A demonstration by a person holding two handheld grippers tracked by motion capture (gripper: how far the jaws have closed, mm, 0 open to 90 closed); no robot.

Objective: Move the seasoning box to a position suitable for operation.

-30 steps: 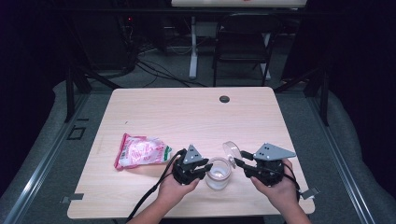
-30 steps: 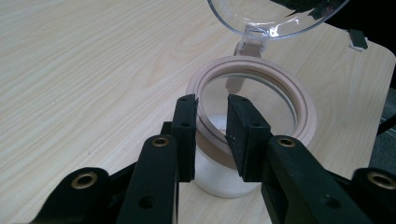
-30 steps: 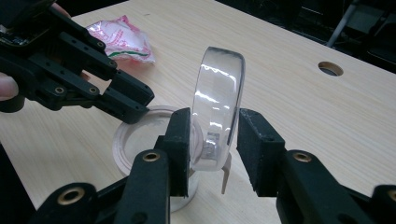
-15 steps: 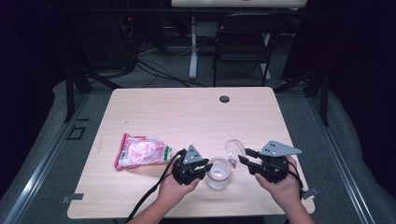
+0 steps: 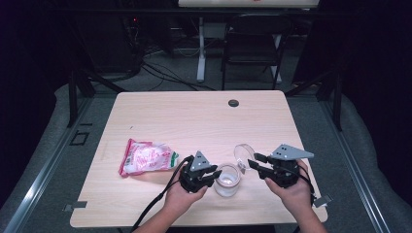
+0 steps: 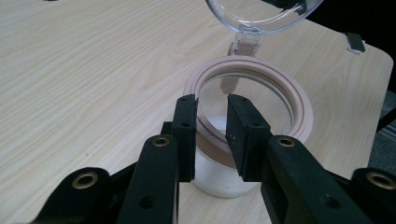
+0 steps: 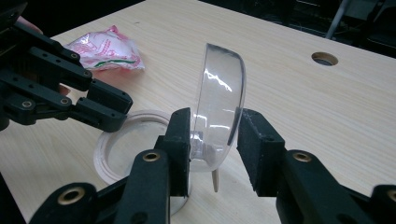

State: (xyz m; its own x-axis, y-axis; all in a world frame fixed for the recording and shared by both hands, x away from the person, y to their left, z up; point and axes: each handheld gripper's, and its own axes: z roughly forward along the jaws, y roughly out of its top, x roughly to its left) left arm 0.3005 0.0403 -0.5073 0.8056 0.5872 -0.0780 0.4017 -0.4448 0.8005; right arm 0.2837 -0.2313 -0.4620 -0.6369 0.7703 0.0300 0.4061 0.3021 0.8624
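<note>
**Jar held at the rim, lid swung up between the other jaws**

A clear jar stands near the front edge of the table, a little right of the middle, between the two hands. Its pale ring-shaped rim lies open, and white contents show at the bottom.

The left gripper sits just left of the jar. In the left gripper view its jaws stand narrowly apart and pinch the near edge of the rim, one jaw inside and one outside.

The clear hinged lid is tipped up almost on edge at the jar's right, far side. The right gripper has it between its jaws, which have just been closing. The left pad touches the lid's face; a gap shows at the right pad, so a firm grip cannot be told.

A pink and white bag lies flat to the left, well apart from the jar.
</note>
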